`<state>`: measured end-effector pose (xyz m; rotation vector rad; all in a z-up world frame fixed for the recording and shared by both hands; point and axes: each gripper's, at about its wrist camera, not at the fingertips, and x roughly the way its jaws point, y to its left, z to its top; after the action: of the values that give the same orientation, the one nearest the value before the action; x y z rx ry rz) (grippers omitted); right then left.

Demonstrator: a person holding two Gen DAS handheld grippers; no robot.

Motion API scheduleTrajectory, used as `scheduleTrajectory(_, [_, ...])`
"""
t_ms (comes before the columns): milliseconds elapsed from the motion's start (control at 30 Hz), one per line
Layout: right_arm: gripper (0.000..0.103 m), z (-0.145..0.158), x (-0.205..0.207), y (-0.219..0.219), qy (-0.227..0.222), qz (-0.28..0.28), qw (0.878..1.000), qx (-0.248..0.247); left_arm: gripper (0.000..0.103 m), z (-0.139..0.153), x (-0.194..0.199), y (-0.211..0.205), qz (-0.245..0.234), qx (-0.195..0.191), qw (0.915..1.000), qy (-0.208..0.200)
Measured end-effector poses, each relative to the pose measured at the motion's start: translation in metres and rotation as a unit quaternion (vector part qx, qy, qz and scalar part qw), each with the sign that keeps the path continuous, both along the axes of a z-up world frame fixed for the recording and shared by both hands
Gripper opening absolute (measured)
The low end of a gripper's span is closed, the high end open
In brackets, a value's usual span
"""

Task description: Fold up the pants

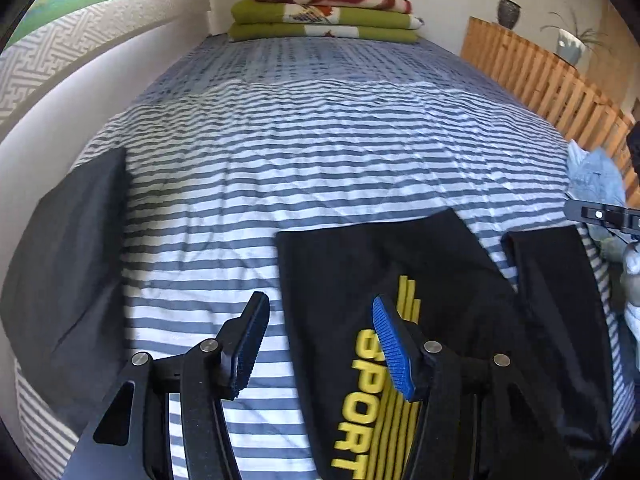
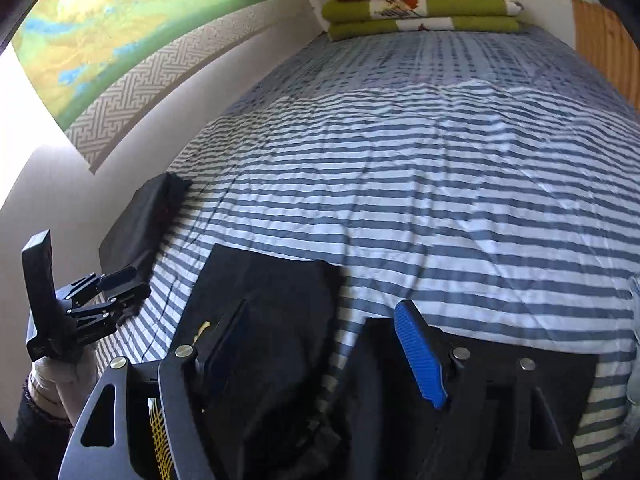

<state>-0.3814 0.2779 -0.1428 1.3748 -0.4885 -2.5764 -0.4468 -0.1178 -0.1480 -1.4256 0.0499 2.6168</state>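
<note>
Black pants spread on a striped bed, both grippers above them, jaws apart.

Left wrist view: the left gripper (image 1: 320,344) hangs wide open with nothing between its fingers, over the black pants (image 1: 344,264) with yellow "SPORT" lettering, legs lying apart on the bed (image 1: 320,140); folded blankets (image 1: 324,12) sit at the far end.
Right wrist view: the right gripper (image 2: 320,356) is likewise spread and holds nothing, above the pants (image 2: 276,292); the left gripper (image 2: 108,296) shows at the left edge beside a dark folded cloth (image 2: 140,220).
</note>
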Motion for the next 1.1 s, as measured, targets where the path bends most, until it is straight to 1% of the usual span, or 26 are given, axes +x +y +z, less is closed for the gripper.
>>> scheduleTrajectory(33, [0.069,-0.003,0.006,0.016,-0.010,-0.020,1.000,0.010,0.058,-0.004,-0.007,0.018,-0.015,0.014,0.9997,-0.011])
scheduleTrajectory(100, [0.061,-0.013,0.018,0.051,-0.037,-0.071,0.996,0.040,0.058,-0.011,-0.017,0.052,-0.046,0.049,0.9973,-0.030])
scheduleTrajectory(133, [0.056,-0.020,0.023,0.067,-0.053,-0.089,0.993,0.048,0.058,-0.015,-0.023,0.071,-0.056,0.059,0.9960,-0.039])
scheduleTrajectory(167, [0.053,-0.029,0.028,0.083,-0.072,-0.102,0.991,0.052,0.058,-0.019,-0.032,0.089,-0.065,0.070,0.9942,-0.051])
scheduleTrajectory(233, [0.053,-0.042,0.038,0.110,-0.099,-0.129,0.985,0.060,0.060,-0.032,-0.046,0.124,-0.086,0.102,0.9870,-0.089])
scheduleTrajectory(267, [0.053,-0.048,0.044,0.125,-0.108,-0.140,0.983,0.051,0.062,-0.037,-0.049,0.140,-0.090,0.114,0.9832,-0.111])
scheduleTrajectory(333, [0.053,-0.059,0.052,0.152,-0.122,-0.160,0.979,0.006,0.065,-0.053,-0.067,0.161,-0.078,0.126,0.9788,-0.141])
scheduleTrajectory(367, [0.053,-0.065,0.053,0.163,-0.130,-0.165,0.977,-0.018,0.065,-0.060,-0.076,0.168,-0.071,0.135,0.9765,-0.152])
scheduleTrajectory(400, [0.053,-0.069,0.051,0.170,-0.136,-0.168,0.976,-0.034,0.065,-0.066,-0.084,0.173,-0.063,0.144,0.9743,-0.161])
scheduleTrajectory(433, [0.053,-0.073,0.049,0.173,-0.138,-0.167,0.975,-0.042,0.062,-0.072,-0.090,0.177,-0.056,0.153,0.9730,-0.163])
scheduleTrajectory(467, [0.053,-0.075,0.046,0.173,-0.140,-0.167,0.975,-0.040,0.039,-0.073,-0.093,0.181,-0.053,0.152,0.9739,-0.159])
scheduleTrajectory(500, [0.050,-0.076,0.044,0.172,-0.140,-0.165,0.976,-0.033,0.018,-0.073,-0.094,0.186,-0.055,0.143,0.9760,-0.155])
scheduleTrajectory(533, [0.028,-0.076,0.042,0.168,-0.138,-0.159,0.977,-0.024,0.003,-0.072,-0.094,0.188,-0.059,0.146,0.9747,-0.158])
scheduleTrajectory(567, [0.003,-0.074,0.039,0.163,-0.136,-0.151,0.979,-0.015,0.003,-0.068,-0.089,0.188,-0.062,0.159,0.9733,-0.154])
scheduleTrajectory(600, [0.003,-0.071,0.040,0.159,-0.132,-0.143,0.981,-0.017,0.003,-0.061,-0.081,0.187,-0.073,0.159,0.9742,-0.143])
scheduleTrajectory(633, [0.003,-0.065,0.046,0.156,-0.121,-0.139,0.983,-0.019,0.002,-0.054,-0.070,0.186,-0.085,0.154,0.9753,-0.133])
scheduleTrajectory(667, [0.003,-0.054,0.055,0.152,-0.104,-0.135,0.985,-0.012,0.002,-0.047,-0.055,0.183,-0.097,0.158,0.9745,-0.127])
scheduleTrajectory(700, [0.003,-0.043,0.065,0.149,-0.088,-0.127,0.988,-0.004,0.002,-0.040,-0.035,0.179,-0.114,0.165,0.9717,-0.125])
scheduleTrajectory(767, [0.003,-0.022,0.095,0.142,-0.063,-0.105,0.992,-0.004,0.002,-0.029,0.008,0.175,-0.150,0.161,0.9665,-0.131])
scheduleTrajectory(833, [0.003,-0.011,0.130,0.131,-0.054,-0.077,0.996,-0.007,0.002,-0.030,0.052,0.179,-0.189,0.149,0.9581,-0.156])
scheduleTrajectory(900, [0.003,-0.017,0.166,0.113,-0.080,-0.045,0.996,-0.014,0.003,-0.038,0.093,0.188,-0.232,0.121,0.9461,-0.190])
scheduleTrajectory(933, [0.005,-0.025,0.183,0.104,-0.100,-0.023,0.995,-0.016,0.009,-0.043,0.106,0.190,-0.248,0.111,0.9397,-0.208])
scheduleTrajectory(967, [0.005,-0.035,0.199,0.093,-0.123,0.004,0.992,-0.014,0.021,-0.045,0.116,0.193,-0.253,0.101,0.9366,-0.220])
scheduleTrajectory(1033, [0.009,-0.048,0.221,0.081,-0.155,0.021,0.988,0.015,0.032,-0.039,0.121,0.192,-0.247,0.094,0.9424,-0.206])
scheduleTrajectory(1067, [0.011,-0.049,0.228,0.081,-0.156,0.021,0.987,0.019,0.032,-0.033,0.117,0.191,-0.234,0.102,0.9476,-0.192])
scheduleTrajectory(1100, [0.014,-0.047,0.232,0.085,-0.147,0.012,0.989,0.010,0.033,-0.028,0.112,0.189,-0.219,0.111,0.9520,-0.182])
